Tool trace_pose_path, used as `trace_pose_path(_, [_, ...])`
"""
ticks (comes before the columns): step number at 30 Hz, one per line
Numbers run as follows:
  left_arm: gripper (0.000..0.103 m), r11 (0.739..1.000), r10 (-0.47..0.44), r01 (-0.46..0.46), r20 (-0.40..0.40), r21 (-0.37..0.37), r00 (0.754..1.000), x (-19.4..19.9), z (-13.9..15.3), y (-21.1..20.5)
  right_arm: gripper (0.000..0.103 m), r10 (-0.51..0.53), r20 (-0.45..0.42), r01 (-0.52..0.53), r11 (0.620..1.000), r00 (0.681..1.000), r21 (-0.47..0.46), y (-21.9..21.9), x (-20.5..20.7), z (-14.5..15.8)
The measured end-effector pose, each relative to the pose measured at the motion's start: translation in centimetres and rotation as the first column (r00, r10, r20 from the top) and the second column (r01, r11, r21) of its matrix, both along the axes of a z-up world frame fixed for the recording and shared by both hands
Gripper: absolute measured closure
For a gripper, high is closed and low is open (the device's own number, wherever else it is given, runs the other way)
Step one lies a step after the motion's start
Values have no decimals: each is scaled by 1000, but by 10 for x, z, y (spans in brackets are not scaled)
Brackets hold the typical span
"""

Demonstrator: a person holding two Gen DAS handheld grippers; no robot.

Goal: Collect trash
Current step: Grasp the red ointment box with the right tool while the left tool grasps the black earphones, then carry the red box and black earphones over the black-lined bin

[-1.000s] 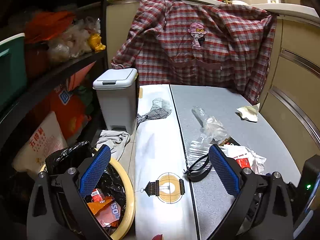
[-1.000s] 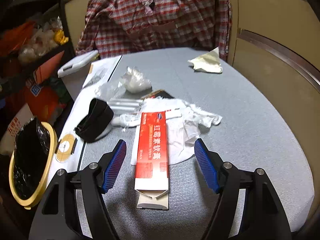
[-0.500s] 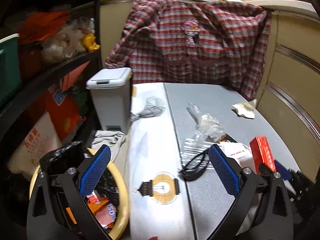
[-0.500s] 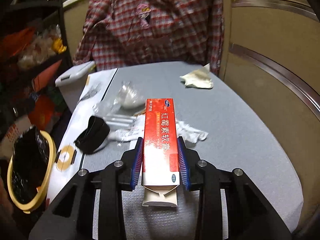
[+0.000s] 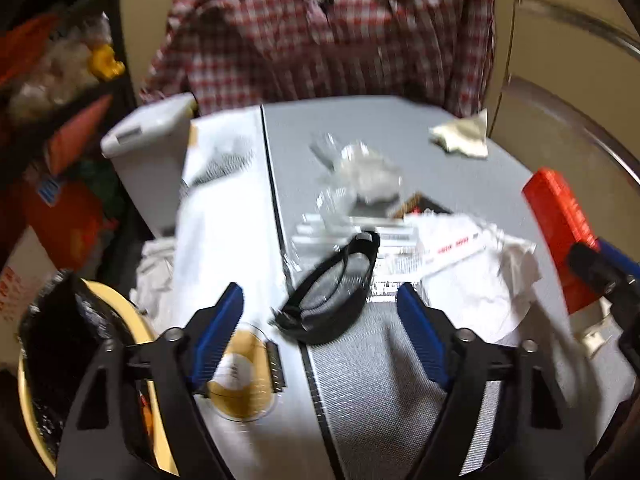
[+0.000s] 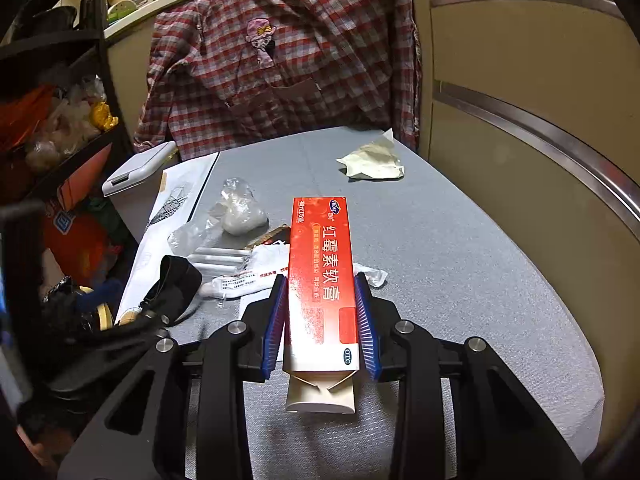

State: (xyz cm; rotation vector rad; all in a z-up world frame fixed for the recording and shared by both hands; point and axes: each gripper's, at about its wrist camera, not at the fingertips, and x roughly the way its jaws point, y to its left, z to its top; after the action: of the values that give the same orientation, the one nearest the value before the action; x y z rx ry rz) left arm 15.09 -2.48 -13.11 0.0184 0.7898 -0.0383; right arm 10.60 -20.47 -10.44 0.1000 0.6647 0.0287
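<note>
My right gripper (image 6: 322, 326) is shut on a long red ointment box (image 6: 322, 264) and holds it above the grey table (image 6: 460, 248); the box also shows at the right of the left wrist view (image 5: 560, 236). My left gripper (image 5: 320, 338) is open and empty, just in front of a black mesh pouch (image 5: 332, 300). White wrappers (image 5: 472, 264), clear plastic (image 5: 356, 176) and a crumpled tissue (image 6: 372, 160) lie on the table. A yellow bin with a black liner (image 5: 60, 344) stands low at the left.
A grey pedal bin (image 5: 148, 152) stands left of the table. A plaid shirt (image 6: 280, 60) hangs behind it. Cluttered shelves (image 6: 48, 120) fill the left side. Beige cabinet fronts (image 6: 540, 120) border the right. A white printed sheet (image 5: 224, 208) covers the table's left part.
My right gripper closed on the red box and lifted it off the wrappers. My left gripper swung right from over the bin toward the black pouch, staying open.
</note>
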Motion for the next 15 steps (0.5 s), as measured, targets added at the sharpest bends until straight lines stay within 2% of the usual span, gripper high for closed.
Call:
trace_pose_path(1, [38,1000,0,0,-6,-4,1000,1,-2,0,69,0,-1,0,1000,1000,2,-1,0,0])
trace_pose_path(2, [53,1000,-5,5,-11,-11,1000,2,-3,0,69,-1,0,1,1000,1000,5,-2,1,-1])
trace_pose_path(3, [74,1000,-10,10,-12,-18,1000,3,-3,1,69,-3,-1,3,1000,1000,10,-3,3,0])
trace_pose_path(4, [82,1000,-12,12,-6,-18,1000,2,-3,1,69,-5,-2,5,1000,1000,19,-3,3,0])
trace_pose_path(5, [100,999,-24,24,6,-25,1000,2,-1,1,69,-4,-2,4,1000,1000,28,-3,3,0])
trace_pose_path(15, [100,999,2,2,75,-46,997,-7,20,11,69,16,31,-16,1000,999,15,4,3,4])
